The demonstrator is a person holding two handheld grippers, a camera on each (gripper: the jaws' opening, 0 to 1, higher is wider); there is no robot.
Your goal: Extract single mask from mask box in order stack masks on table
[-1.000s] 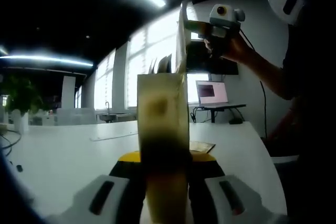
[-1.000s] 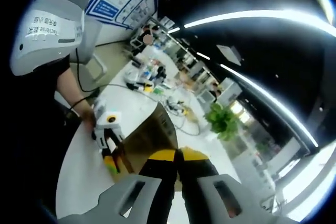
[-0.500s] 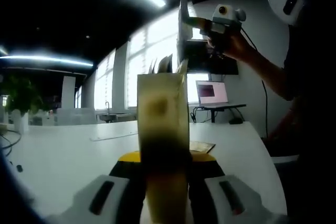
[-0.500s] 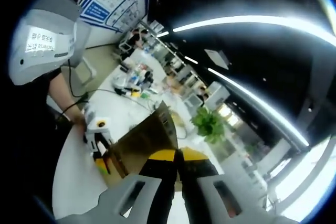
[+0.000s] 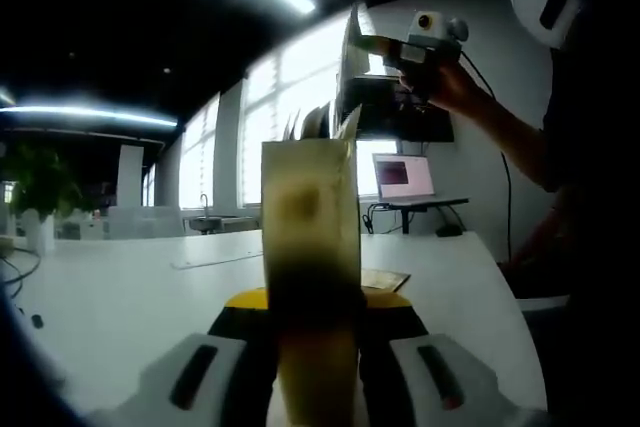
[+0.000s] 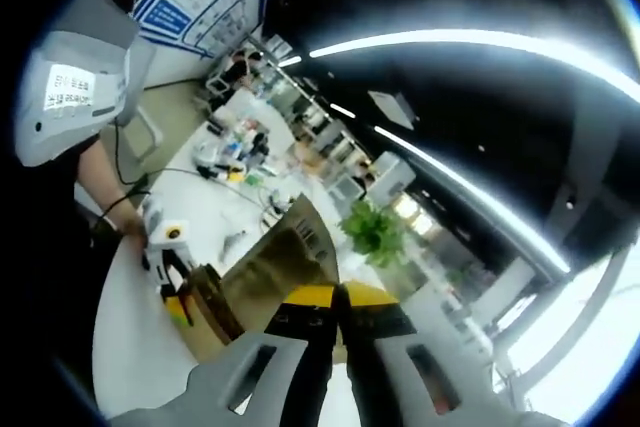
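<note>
Masks first: a single mask is hanging from the right gripper, jaws pressing together on its edge, the sheet fanning toward 10 o'clock in the right gripper view. In the left gripper view that gripper is sitting at 1 o'clock, the mask edge-on below it. Likely very light, limp, slightly slippery; a pinch at one edge or corner looks best (it will probably flutter). Left gripper is clamping the mask box, which is standing upright above the white table, a few mask edges poking from its top at 12 o'clock. Count: one box, one mask drawn out, remaining masks too bunched to count. Box probably light, crushable.
</note>
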